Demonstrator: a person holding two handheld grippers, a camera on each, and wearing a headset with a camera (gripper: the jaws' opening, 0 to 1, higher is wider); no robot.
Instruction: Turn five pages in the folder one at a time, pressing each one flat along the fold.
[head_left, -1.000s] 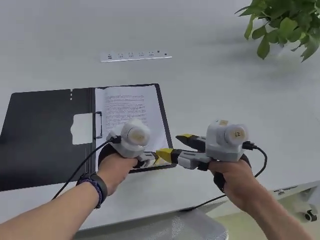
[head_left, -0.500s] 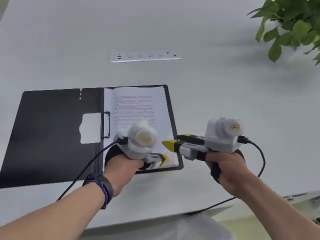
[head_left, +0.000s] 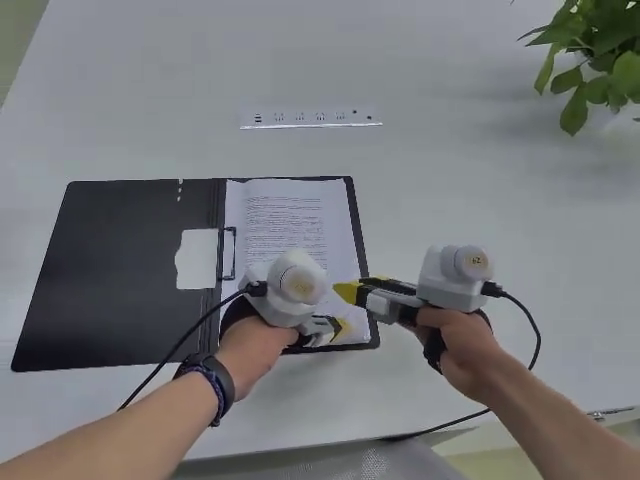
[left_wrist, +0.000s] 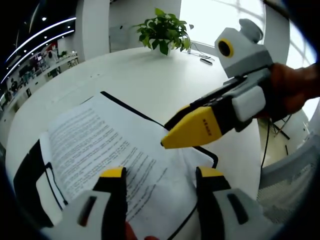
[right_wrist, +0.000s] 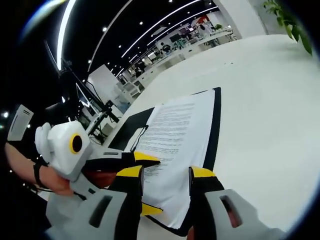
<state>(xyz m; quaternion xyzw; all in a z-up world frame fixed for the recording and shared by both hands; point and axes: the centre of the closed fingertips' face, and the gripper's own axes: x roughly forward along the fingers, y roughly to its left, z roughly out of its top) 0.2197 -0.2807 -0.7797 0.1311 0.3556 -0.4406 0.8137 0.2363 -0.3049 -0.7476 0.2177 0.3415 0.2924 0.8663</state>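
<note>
White table (head_left: 480, 180) carried the open black folder (head_left: 110, 270), whose top page (head_left: 290, 220) ran lengthwise away from the person; over its near right corner hovered the left gripper (head_left: 332, 328), released, with the right gripper (head_left: 358, 289), also released, just beside.

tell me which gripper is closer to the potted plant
Right. The right gripper is by the folder at its right edge, toward the plant; the left gripper is left of it, over the page at its bottom corner, farther away.
</note>
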